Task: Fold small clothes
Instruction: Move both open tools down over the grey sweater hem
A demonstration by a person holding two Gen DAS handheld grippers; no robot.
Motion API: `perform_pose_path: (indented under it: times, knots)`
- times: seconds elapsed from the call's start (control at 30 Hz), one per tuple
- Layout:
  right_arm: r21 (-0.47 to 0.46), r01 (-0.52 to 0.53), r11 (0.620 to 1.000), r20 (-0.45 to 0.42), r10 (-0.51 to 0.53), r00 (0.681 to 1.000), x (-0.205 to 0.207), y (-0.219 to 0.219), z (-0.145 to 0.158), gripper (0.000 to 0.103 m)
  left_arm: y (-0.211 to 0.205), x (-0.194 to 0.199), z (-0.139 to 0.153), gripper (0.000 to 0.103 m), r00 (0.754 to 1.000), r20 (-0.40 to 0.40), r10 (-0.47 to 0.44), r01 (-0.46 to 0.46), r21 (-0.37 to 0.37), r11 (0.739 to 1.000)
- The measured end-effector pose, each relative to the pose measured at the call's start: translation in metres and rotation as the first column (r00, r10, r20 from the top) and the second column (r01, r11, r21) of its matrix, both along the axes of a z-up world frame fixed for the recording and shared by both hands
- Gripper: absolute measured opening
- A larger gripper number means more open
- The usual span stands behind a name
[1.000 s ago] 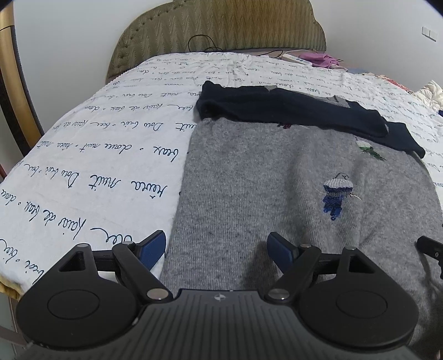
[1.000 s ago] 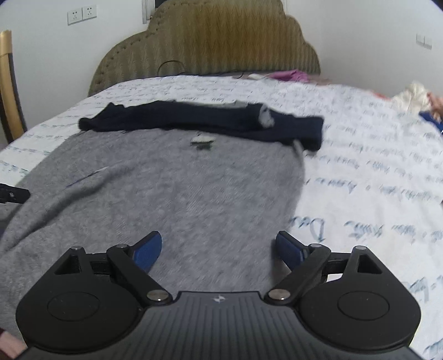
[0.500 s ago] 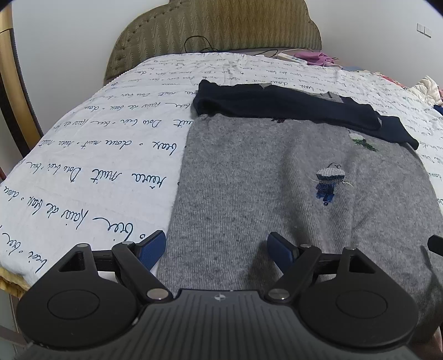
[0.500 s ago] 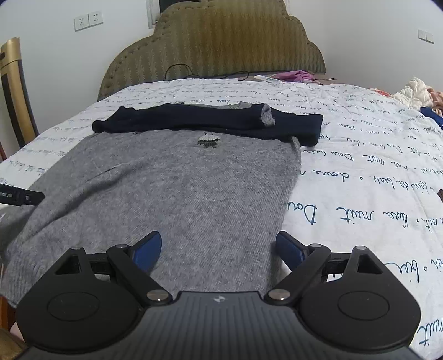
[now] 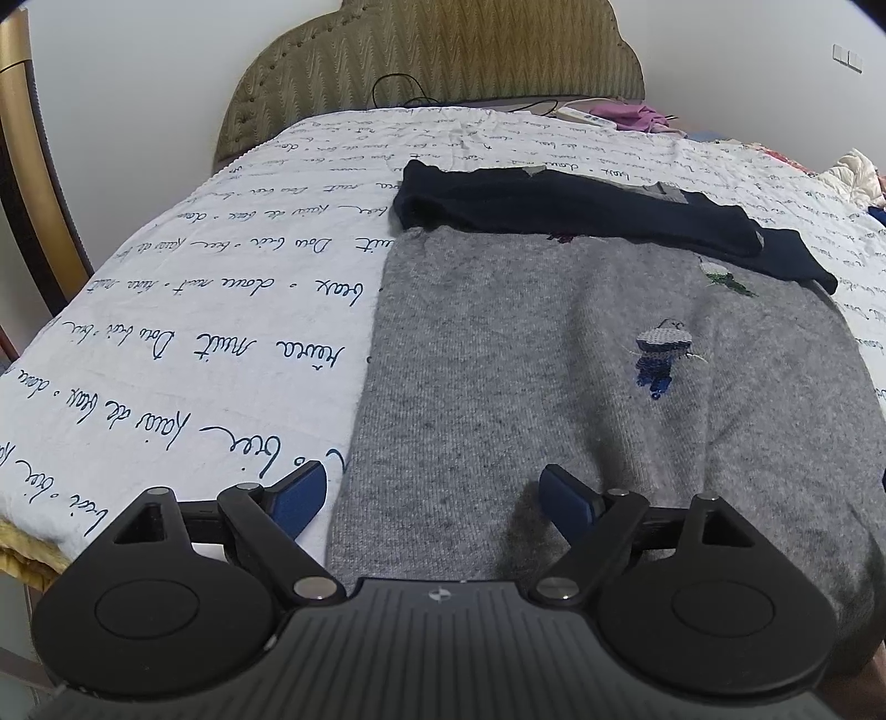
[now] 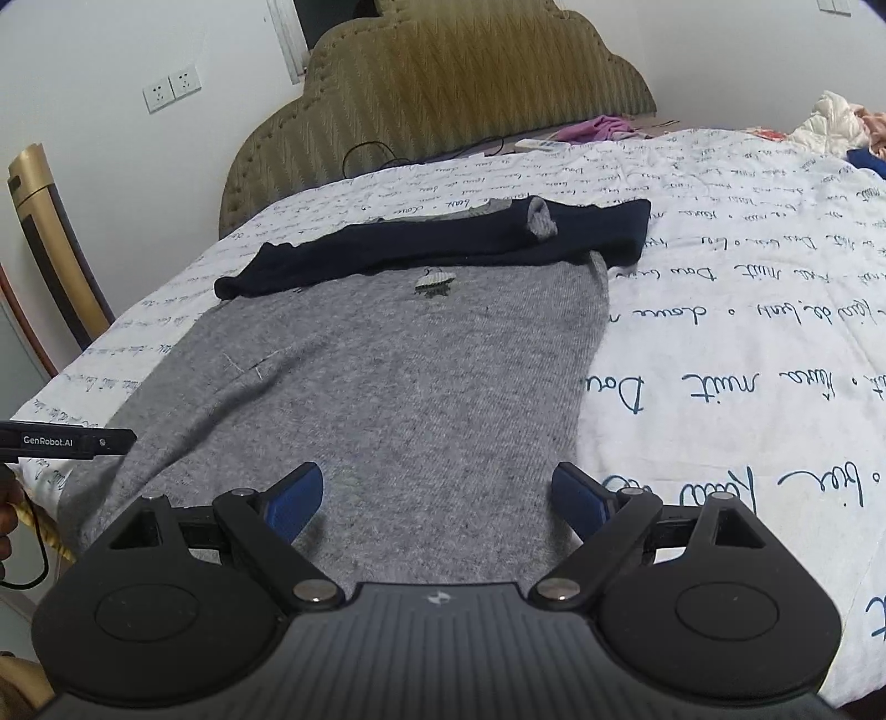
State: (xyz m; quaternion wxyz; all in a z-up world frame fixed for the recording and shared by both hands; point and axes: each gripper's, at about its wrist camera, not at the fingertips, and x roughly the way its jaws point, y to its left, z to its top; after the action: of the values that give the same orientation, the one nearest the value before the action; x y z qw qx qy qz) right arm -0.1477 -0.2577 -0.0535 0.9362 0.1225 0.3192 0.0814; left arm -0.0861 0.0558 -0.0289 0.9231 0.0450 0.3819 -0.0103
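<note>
Sweater: grey knit sweater (image 5: 554,399) spread flat on the bed (image 5: 194,310), small embroidered figures (image 5: 662,351) on the chest, long axis running from the near hem away toward the headboard (image 5: 443,50).
Sleeves: dark navy sleeves (image 5: 581,213) folded across the far end, lying crosswise just over the top of the grey body.
Near hem: lies right under both tools, at the near edge of the bed.
Left hand-held gripper (image 5: 434,498): jaws opening, nothing between the pads but flat knit below; poised over the sweater's left near corner, one pad over the bedsheet, the other over the grey cloth.
Right hand-held gripper (image 6: 437,501): jaws wide apart, gripping nothing; poised over the right near corner, right side edge of the sweater running just inside its right pad.
Key relation: sweater stretches straight ahead of both tools; each about equally near its own corner.
Likely next step: pinch both hem corners and carry them forward toward the navy sleeves, folding across the long axis.
Risk: loose knit may sag in the middle if corners rise unevenly.
Surroundings: white bedsheet with blue script; other clothes (image 6: 601,127) piled well apart near the headboard.
</note>
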Motion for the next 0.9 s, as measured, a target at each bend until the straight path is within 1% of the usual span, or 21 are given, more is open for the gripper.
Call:
perform_pose_path:
  times: [0.2,0.57,0.9]
  knots:
    - [0.0,-0.022,1.0,0.01,0.022,1.0,-0.003,0.002,0.003,0.091,0.001,-0.002,0.0,0.087,1.0,0.0,0.001,-0.001,0.007,1.0]
    - [-0.051,-0.065,0.997,0.018,0.066,0.998,-0.007,0.013,0.008,0.091,0.007,-0.008,-0.003,0.087,1.0,-0.004,-0.002,0.002,0.013,1.0]
    - [-0.023,-0.063,0.998,0.011,0.063,0.998,-0.011,0.004,0.004,0.091,0.015,-0.011,-0.004,0.087,1.0,-0.008,0.001,-0.001,0.007,1.0]
